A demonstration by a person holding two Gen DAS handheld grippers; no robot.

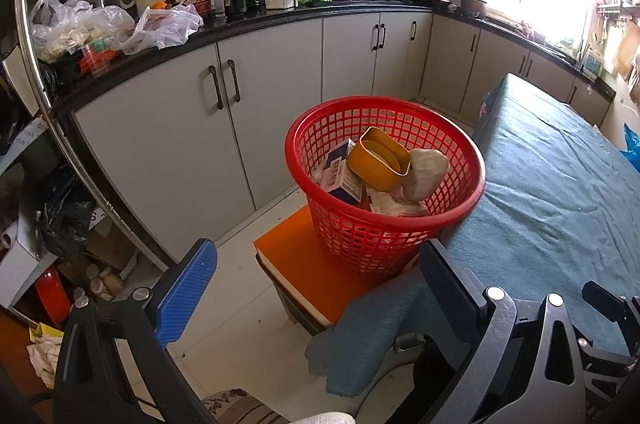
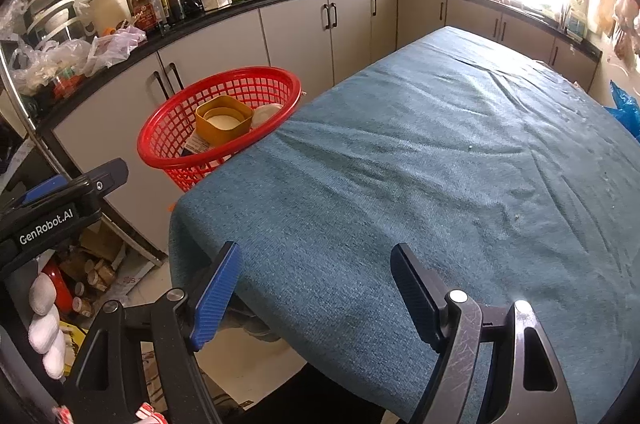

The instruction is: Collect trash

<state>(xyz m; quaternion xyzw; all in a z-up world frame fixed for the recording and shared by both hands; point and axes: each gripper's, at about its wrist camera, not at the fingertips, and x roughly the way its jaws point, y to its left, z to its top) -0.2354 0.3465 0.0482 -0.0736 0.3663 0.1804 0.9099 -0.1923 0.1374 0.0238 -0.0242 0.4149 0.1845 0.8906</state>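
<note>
basket: red mesh basket (image 1: 384,183) on an orange stool (image 1: 296,264), touching the bench (image 2: 420,163) edge, between bench and cabinets.
contents: yellow tub (image 1: 378,163) on top, tilted; blue box (image 1: 340,171) w/ barcode beside it; pale lump (image 1: 426,171) at the right; crumpled paper (image 1: 396,205) under. Basket approx. half full.
bench: teal cloth over it, no trash seen on the cloth in either view. Task looks near done, judging by that.
L tongs (image 1: 316,268): apart, nothing between; aimed down at basket, short of it.
R tongs (image 2: 316,284): apart, wide, empty; over near bench edge, basket well off to its left.
hand: white-gloved fingers (image 2: 44,328) on L tool, seen from R view.
handling, tub: prob. light, stiff plastic, smooth, may slip. Grip across one thin wall at the rim.
handling, box: light card, crushes easily; take by the narrow sides.
handling, lump: looks soft, wrapped; material unclear. Pinch gently mid-body.
handling, basket: light, flexy mesh, tips easily on stool. If lifted, clamp the rolled rim, both tongs on opposite sides.
</note>
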